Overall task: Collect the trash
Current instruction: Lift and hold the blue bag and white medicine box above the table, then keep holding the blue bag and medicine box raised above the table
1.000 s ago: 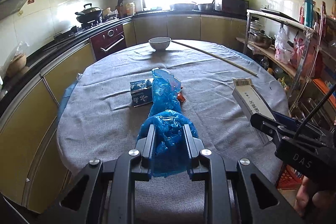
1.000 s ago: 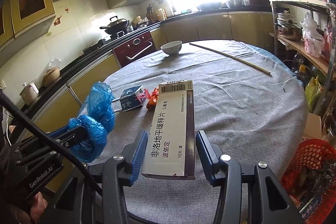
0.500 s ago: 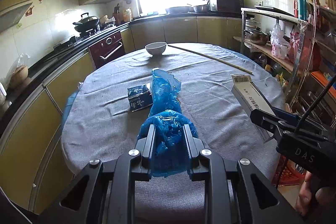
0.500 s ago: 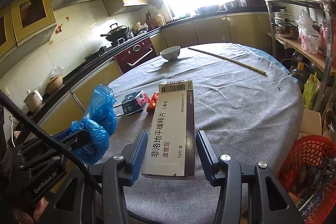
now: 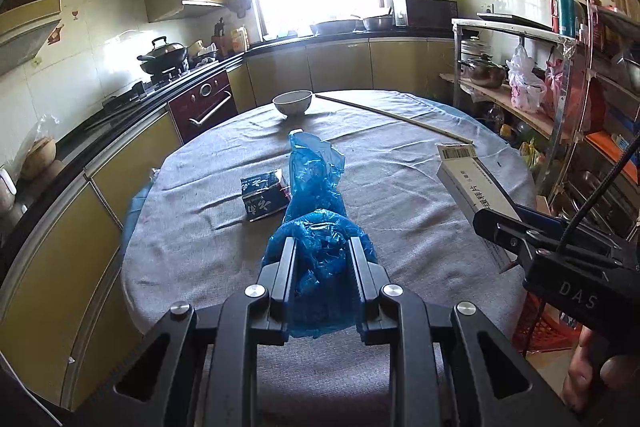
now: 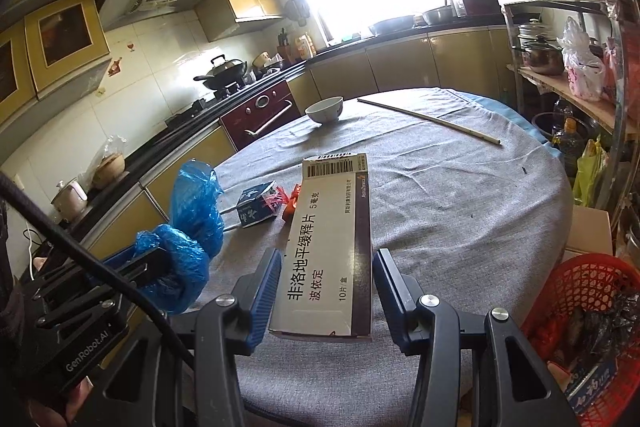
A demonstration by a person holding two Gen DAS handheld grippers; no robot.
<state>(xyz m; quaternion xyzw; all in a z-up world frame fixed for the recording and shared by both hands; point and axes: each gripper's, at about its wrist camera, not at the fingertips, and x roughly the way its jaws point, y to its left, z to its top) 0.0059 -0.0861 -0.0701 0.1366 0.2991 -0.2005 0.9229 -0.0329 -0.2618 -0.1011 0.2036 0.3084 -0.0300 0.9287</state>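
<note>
The blue plastic bag (image 5: 320, 259) is pinched in the left gripper (image 5: 322, 247), and the medicine box (image 6: 326, 247) sits between the right gripper (image 6: 324, 279)'s 2 fingers, both above the table (image 6: 460, 195). The box may slip: whether its sides are gripped is unclear. The red basket (image 6: 580, 279) waits at 4 o'clock; the small carton (image 6: 256, 203) remains at 11 o'clock.

crinkled glossy blue plastic bag (image 5: 320, 259); smooth cardboard medicine box (image 6: 326, 247); rough matt grey tablecloth (image 6: 460, 195).

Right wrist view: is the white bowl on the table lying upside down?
No, the white bowl stands upright on the grey tablecloth, its open rim facing up.
</note>
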